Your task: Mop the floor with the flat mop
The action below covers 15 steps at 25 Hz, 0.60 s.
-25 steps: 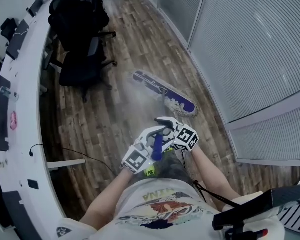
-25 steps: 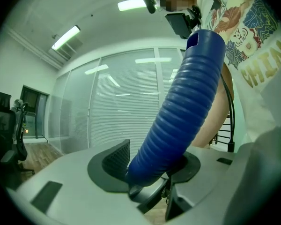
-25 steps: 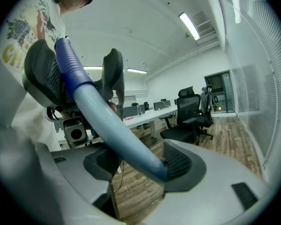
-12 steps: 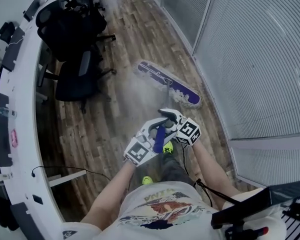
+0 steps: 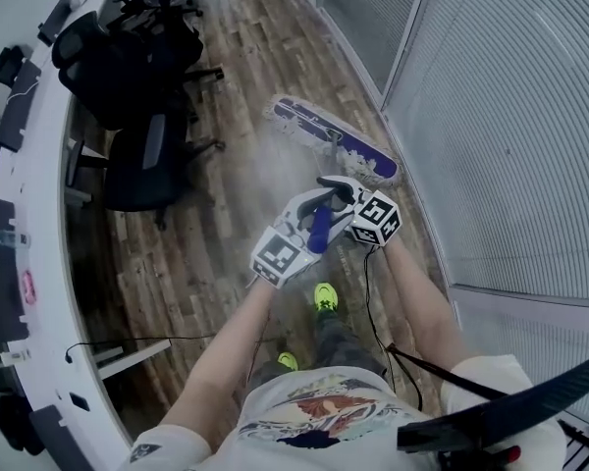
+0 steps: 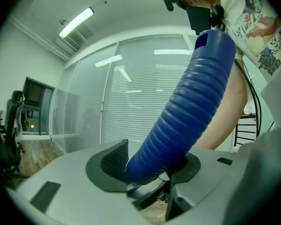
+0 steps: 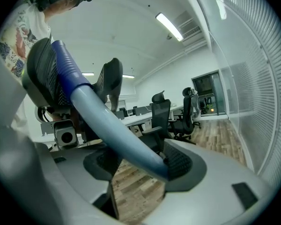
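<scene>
Your left gripper (image 5: 312, 226) and right gripper (image 5: 336, 192) keep fingers closed on the mop handle (image 6: 187, 102).
Only the head view shows the pad (image 5: 346, 147) on the floor (image 5: 226, 214).

The person stepped forward over the wooden floor (image 5: 201, 253) and pushed the flat mop ahead, so its pad (image 5: 336, 140) slid further along beside the glass wall (image 5: 491, 116) and came nearer the black chairs (image 5: 137, 155). The left tool (image 5: 317, 228) and right tool (image 5: 336, 188) carried the mop handle (image 5: 321, 226) forward with them and rose higher in the head view. One green shoe (image 5: 325, 296) came out just beneath the tools, while the other (image 5: 288, 360) trailed near the shirt hem.
</scene>
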Available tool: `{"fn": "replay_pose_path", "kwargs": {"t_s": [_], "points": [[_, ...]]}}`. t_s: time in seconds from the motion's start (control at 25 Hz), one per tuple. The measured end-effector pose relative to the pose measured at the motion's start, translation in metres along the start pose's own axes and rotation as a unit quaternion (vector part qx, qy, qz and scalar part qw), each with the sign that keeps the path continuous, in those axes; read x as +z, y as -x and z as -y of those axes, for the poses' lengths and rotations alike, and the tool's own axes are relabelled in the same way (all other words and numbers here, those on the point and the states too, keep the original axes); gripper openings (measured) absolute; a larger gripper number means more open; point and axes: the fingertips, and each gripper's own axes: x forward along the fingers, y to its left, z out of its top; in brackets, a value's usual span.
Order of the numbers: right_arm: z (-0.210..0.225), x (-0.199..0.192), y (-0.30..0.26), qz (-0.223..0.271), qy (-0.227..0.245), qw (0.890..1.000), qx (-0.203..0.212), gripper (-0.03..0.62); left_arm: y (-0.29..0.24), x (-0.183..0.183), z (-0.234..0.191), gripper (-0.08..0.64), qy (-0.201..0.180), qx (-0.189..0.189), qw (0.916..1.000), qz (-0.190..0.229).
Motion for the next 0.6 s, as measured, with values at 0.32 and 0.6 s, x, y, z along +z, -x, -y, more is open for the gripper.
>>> {"fn": "replay_pose_path", "kwargs": {"t_s": [0.32,0.6], "points": [[-0.032,-0.013,-0.004,-0.002,-0.008,1.000,-0.008,0.249,0.031,-0.015,0.016,0.183,0.033,0.035,0.9988,-0.003],[-0.129,-0.021,0.016,0.013,-0.027,0.999,-0.029,0.249,0.093,-0.007,0.096,0.183,0.025,0.007,0.9997,-0.007]]}}
